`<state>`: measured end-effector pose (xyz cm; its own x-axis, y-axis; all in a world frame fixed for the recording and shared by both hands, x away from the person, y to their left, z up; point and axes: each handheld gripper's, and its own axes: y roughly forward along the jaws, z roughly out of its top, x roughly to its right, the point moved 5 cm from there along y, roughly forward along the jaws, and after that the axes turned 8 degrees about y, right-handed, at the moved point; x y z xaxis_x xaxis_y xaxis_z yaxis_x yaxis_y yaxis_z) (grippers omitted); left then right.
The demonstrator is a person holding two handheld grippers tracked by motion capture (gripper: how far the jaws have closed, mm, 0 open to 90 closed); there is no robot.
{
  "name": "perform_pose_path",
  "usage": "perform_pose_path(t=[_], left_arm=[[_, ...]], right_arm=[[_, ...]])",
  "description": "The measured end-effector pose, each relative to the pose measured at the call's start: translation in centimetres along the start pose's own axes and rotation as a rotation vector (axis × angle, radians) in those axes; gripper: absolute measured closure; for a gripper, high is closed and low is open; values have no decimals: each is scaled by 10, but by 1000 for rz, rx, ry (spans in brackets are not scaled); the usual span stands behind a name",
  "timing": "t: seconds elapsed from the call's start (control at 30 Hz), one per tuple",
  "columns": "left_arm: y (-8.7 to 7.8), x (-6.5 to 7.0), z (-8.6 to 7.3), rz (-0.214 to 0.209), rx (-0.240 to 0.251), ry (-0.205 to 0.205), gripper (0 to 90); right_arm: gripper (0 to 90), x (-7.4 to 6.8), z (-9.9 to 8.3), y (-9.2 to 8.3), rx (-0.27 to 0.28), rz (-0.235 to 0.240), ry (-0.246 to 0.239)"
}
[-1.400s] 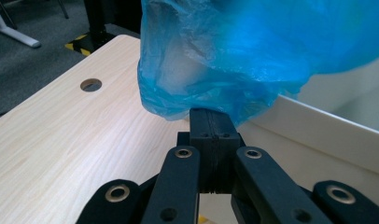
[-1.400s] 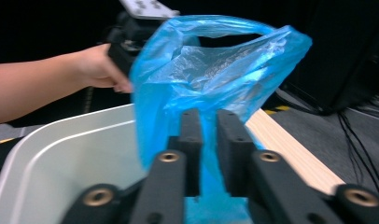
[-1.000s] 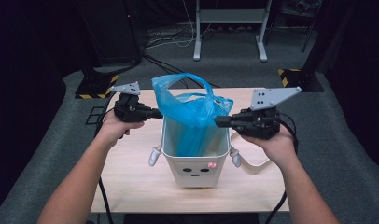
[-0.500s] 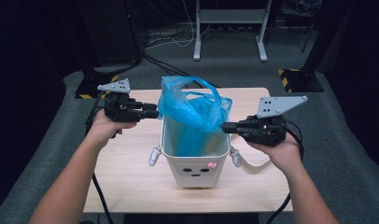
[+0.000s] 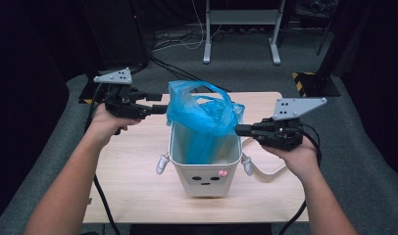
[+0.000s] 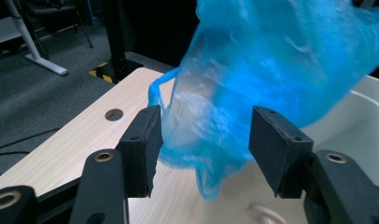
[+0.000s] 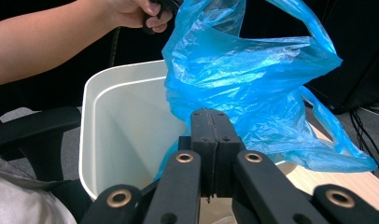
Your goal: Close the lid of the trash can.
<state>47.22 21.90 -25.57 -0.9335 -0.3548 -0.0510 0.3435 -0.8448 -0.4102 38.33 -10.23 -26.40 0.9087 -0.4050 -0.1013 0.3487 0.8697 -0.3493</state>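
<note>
Bag (image 5: pixel 202 115) fitting under way: blue liner is bunched above the bin (image 5: pixel 207 161). Left gripper (image 6: pixel 201 144) jaws have just been opening, film loose between them; right gripper (image 5: pixel 238 129) is clamped on the edge. Next, probably, the rim is to be draped.

Black grippers with brass rivets (image 7: pixel 184 157), grey three-cornered plates (image 5: pixel 296 107) and trailing black cables; bare forearms.

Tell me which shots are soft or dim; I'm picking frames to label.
High view: dark surroundings, table lit, slightly soft. Left gripper view: blue bag smeared by motion blur, fingers sharp. Right gripper view: bag creases crisp, background black.
</note>
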Motion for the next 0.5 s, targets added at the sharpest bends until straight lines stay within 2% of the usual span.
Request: perform_pose_path(t=[0.1,0.17,0.27,0.37,0.4,0.47,0.5], left_arm=[[8,-4,2,-17,6,-4,420],[12,-6,5,-16,13,4,395],[16,-5,10,-46,45,25,369],[21,-3,14,-65,35,44,370],[23,-3,15,-76,28,47,377],[26,-1,15,-101,18,57,487],[28,0,14,-109,7,55,499]], right_arm=[[900,2,-1,-1,1,0,1],[900,2,-1,-3,2,0,5],[900,4,-2,-5,10,-1,6],[900,5,-2,-7,13,-4,10],[900,6,-3,-7,13,-6,10],[900,6,-3,-8,15,-8,12],[900,7,-3,-8,17,-9,13]])
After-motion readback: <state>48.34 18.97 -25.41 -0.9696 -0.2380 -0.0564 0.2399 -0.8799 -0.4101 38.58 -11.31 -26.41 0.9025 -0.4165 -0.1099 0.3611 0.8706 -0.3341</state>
